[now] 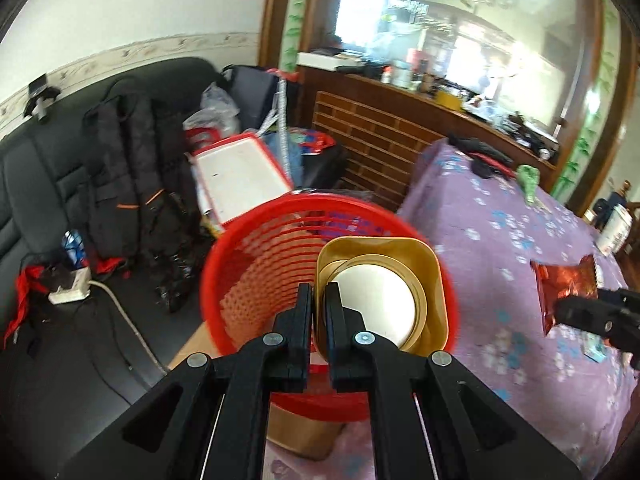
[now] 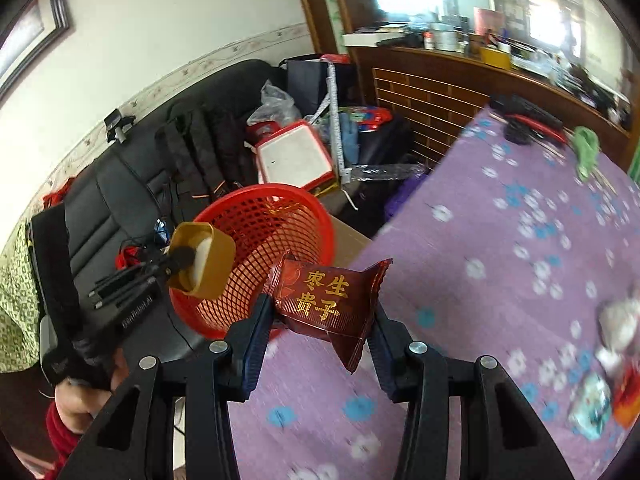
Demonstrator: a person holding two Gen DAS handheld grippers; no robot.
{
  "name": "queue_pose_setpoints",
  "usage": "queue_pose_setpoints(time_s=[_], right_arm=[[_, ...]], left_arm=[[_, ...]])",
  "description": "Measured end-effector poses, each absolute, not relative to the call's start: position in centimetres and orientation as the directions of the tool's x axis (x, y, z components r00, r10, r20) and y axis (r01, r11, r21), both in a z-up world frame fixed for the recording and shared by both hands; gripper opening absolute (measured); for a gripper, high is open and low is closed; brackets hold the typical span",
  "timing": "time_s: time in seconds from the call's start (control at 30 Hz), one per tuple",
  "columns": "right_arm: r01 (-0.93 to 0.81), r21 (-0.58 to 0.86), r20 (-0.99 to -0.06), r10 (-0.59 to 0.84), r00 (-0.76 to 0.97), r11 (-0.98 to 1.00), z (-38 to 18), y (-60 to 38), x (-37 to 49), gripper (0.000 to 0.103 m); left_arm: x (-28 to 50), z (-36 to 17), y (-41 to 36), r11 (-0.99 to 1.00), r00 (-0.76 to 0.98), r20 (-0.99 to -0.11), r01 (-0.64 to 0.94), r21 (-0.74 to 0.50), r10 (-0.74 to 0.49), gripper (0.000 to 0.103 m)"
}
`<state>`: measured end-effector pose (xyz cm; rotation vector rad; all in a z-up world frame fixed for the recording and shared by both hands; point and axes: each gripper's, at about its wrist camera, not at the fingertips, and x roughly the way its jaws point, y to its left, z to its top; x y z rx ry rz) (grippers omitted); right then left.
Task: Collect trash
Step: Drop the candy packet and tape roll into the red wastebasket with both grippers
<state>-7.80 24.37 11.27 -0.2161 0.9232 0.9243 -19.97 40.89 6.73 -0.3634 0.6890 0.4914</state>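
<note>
My left gripper (image 1: 319, 292) is shut on the rim of a gold cup (image 1: 384, 292) with a white inside, held over the mouth of the red mesh basket (image 1: 256, 264). The same gold cup (image 2: 204, 260) and left gripper (image 2: 176, 262) show in the right wrist view, at the red basket's (image 2: 280, 232) near rim. My right gripper (image 2: 320, 312) is shut on a dark red snack wrapper (image 2: 324, 300) with gold characters, above the table edge beside the basket. That wrapper (image 1: 564, 288) and the right gripper (image 1: 576, 310) appear at the right of the left wrist view.
The table has a purple flowered cloth (image 2: 500, 260) with small wrappers (image 2: 600, 400) at its right and a green item (image 2: 586, 148) and dark objects (image 2: 528, 120) at the far end. The basket rests on a cardboard box (image 1: 296, 428). A black sofa (image 1: 52, 184) holds backpacks and clutter. A person's hand (image 2: 76, 400) grips the left tool.
</note>
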Motion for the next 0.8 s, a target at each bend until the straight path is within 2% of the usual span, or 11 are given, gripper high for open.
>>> queue_pose_setpoints(time_s=[0.27,0.33,0.4,0.47,0.63,0.7,0.8], right_arm=[[-0.768,0.202,-0.777,0.577,0.252,0.608,10.2,30.4,-6.6,0.052],[-0.766,0.219,-0.766,0.593,0.248,0.604,10.4,31.4,-6.1,0.060],[-0.764,0.230,-0.756,0.606,0.249,0.602,10.7,31.7,-6.0,0.061],[-0.768,0.237,-0.743,0.620,0.251,0.595,11.1,31.2,-6.1,0.061],[-0.751,0.256,-0.724,0.635,0.269,0.609,11.1,27.2,-6.6,0.061],[-0.733,0.266,-0.728,0.629,0.273,0.626,10.7,25.3,-6.6,0.061],[-0.702,0.287,-0.742,0.614,0.267,0.652,9.5,21.9,-6.6,0.061]], left_arm=[[-19.8,5.6,42.9,0.812,0.648,-0.691,-0.563,-0.151,0.320,0.007],[-19.9,5.7,43.2,0.810,0.656,-0.682,-0.565,-0.158,0.325,0.015],[-20.0,6.0,43.1,0.810,0.667,-0.670,-0.563,-0.165,0.327,0.032],[-20.3,6.4,42.9,0.807,0.674,-0.656,-0.567,-0.165,0.340,0.040],[-20.7,7.1,41.0,0.828,0.695,-0.640,-0.538,-0.159,0.329,0.043],[-20.7,7.4,39.4,0.843,0.706,-0.630,-0.518,-0.147,0.324,0.054],[-20.6,7.7,37.3,0.860,0.719,-0.624,-0.490,-0.140,0.308,0.057]])
